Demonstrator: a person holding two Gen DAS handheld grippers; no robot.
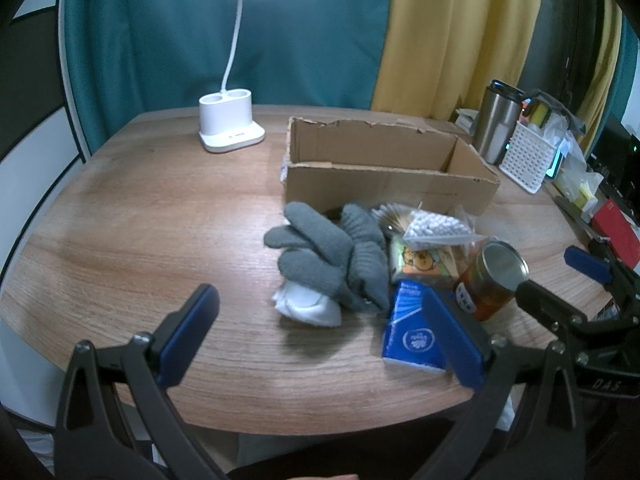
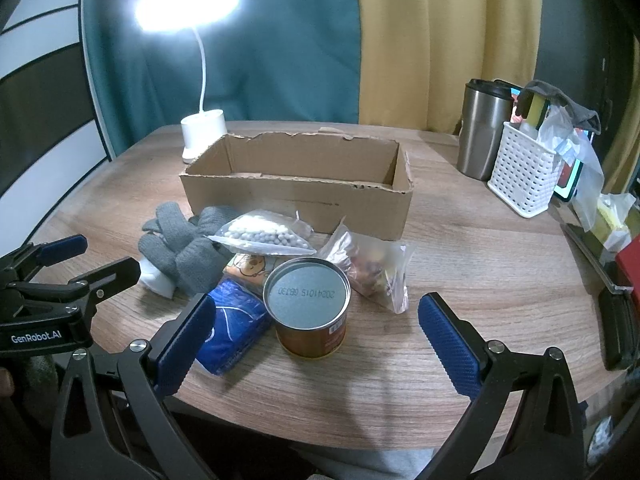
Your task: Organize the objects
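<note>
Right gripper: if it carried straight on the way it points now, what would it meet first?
Most likely the round metal-topped tin can, which stands between the open jaws of the right gripper and just ahead of them; depth is uncertain.

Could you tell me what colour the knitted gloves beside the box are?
Grey; the gloves show best in the left wrist view.

Looks like I'm working in someone's home, probably a bedroom or study corner: wooden table against teal and yellow curtains, desk lamp at the far edge, travel mug and white basket of odds and ends at the right edge.
</note>
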